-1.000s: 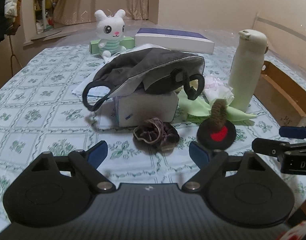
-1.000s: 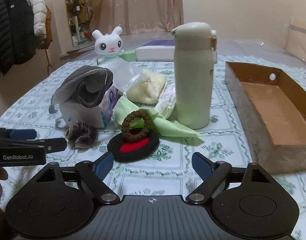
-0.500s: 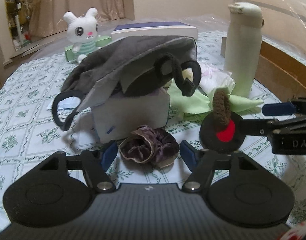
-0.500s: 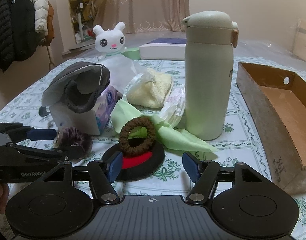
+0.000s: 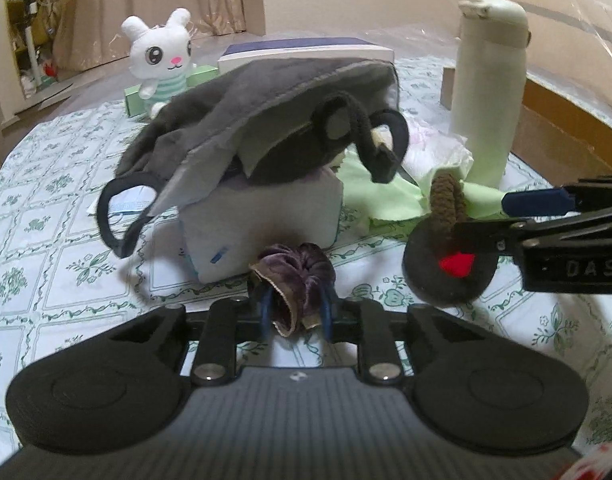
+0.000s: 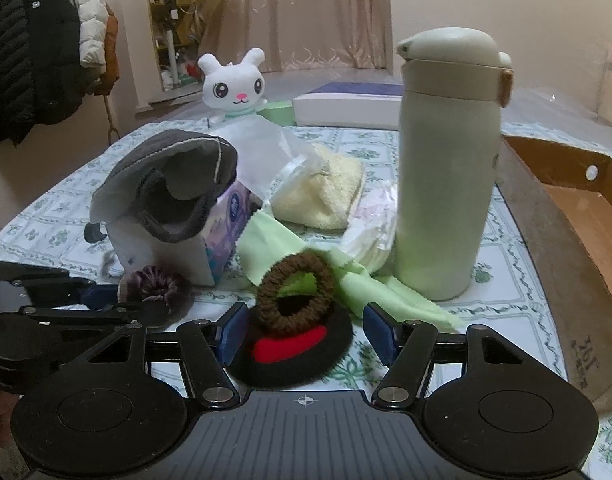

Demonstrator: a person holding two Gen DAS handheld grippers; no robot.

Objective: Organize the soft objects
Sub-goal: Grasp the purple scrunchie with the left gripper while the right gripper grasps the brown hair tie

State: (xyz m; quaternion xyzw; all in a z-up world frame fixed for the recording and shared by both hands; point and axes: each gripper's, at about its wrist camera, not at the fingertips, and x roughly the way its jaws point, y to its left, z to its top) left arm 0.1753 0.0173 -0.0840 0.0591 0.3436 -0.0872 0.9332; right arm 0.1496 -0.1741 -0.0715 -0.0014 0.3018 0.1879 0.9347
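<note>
Left wrist view: the left gripper [image 5: 295,312] is closing right on the purple scrunchie [image 5: 293,276], which sits just in front of the tissue box [image 5: 261,232]. Blue pads are pinching its near edge, so it looks grabbed or nearly so. Squashy thing, no real long axis. The right gripper's arm comes in from the side, over by the black pad [image 5: 446,276].

Right wrist view: the right gripper [image 6: 306,332] is about half open and holds nothing. The brown hair tie [image 6: 293,296] leans on the black-and-red pad [image 6: 293,356], dead ahead between the fingers and beside the tissue box [image 6: 165,252]. That one's the right hand's job, I'd say.
</note>
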